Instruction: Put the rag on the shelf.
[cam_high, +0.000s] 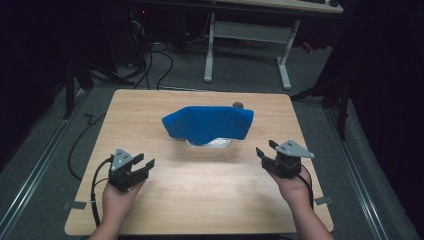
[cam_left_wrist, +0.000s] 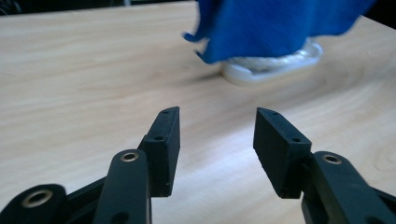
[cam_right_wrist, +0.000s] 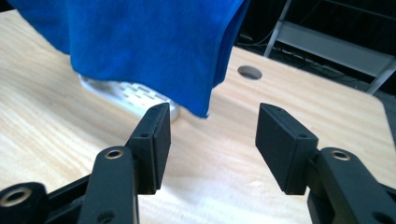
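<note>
At the near corners of the tabletop (cam_high: 150, 220) we hold both tools low and apart. Left hand-held gripper (cam_high: 142, 166): jaws spread wide, nothing between them, pointing toward the middle. Right hand-held gripper (cam_high: 265, 149): the same, jaws well apart and empty, aimed inward from the other side.

Between them, well clear of both, sits the blue cloth (cam_high: 210, 122). It drapes over a white slotted tray (cam_high: 216, 143), covering most of it; only the tray's near edge pokes out beneath. In the left gripper view the cloth's lower hem (cam_left_wrist: 208, 51) hangs ragged just above the wood. In the right gripper view one corner (cam_right_wrist: 205, 109) dangles past the tray's end.

Risks, as we judge them:
- The tray looks light. If we pinch cloth and rim together, or drag sideways, the tray may slide or lift with the fabric.
- The cloth is folded in layers. Grabbing a single layer could leave it bunching instead of coming up flat.
- A low approach could jam a jaw tip against the wood or under the tray lip.
- Uneven pulls from the two sides may twist the cloth.
- A hole in the tabletop (cam_high: 238, 105) lies just behind; a trailing hem could catch there.
</note>
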